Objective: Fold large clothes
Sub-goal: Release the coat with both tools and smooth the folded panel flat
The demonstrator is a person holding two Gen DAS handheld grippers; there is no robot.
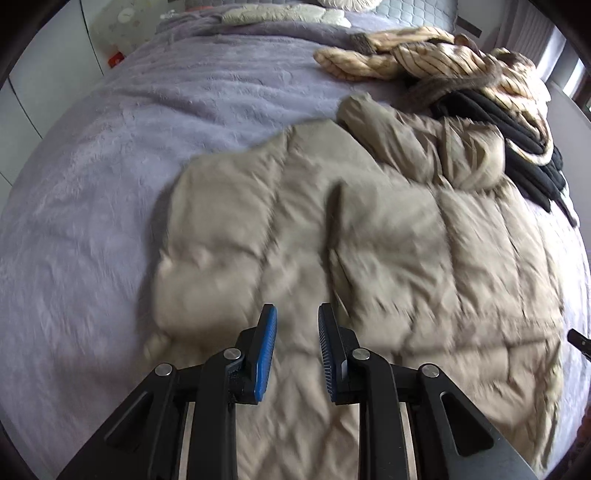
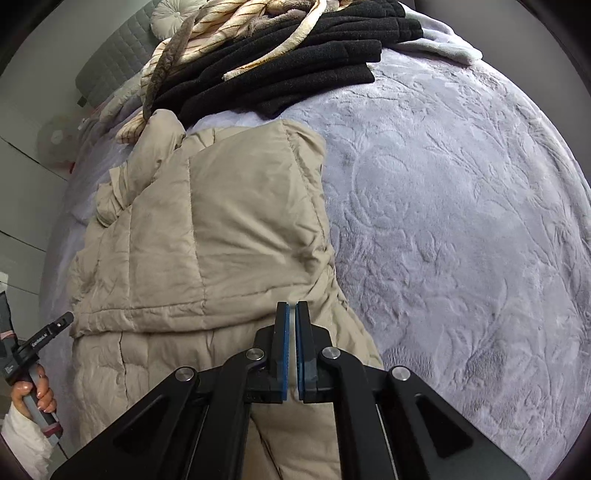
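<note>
Blue-padded left gripper (image 1: 297, 314) is held parted and empty over the beige quilted coat (image 1: 369, 236) spread on the lilac bedspread (image 1: 110, 184) — right gripper (image 2: 293, 314), nearly closed on nothing, hovers at its folded-in edge — presumably poised for regrasping.

Fuzzy purple blanket (image 2: 461, 221) on the bed, round cushion (image 2: 171, 16) and grey headboard (image 2: 110, 70) up top.

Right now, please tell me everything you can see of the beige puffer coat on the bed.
The beige puffer coat is quilted in puffy panels, of thin, crinkled fabric. It lies flat on the lilac plush blanket, with one part folded over its body. Its far end meets the black garment. The left gripper hangs open above it; the right gripper is almost shut, holding nothing.
</note>
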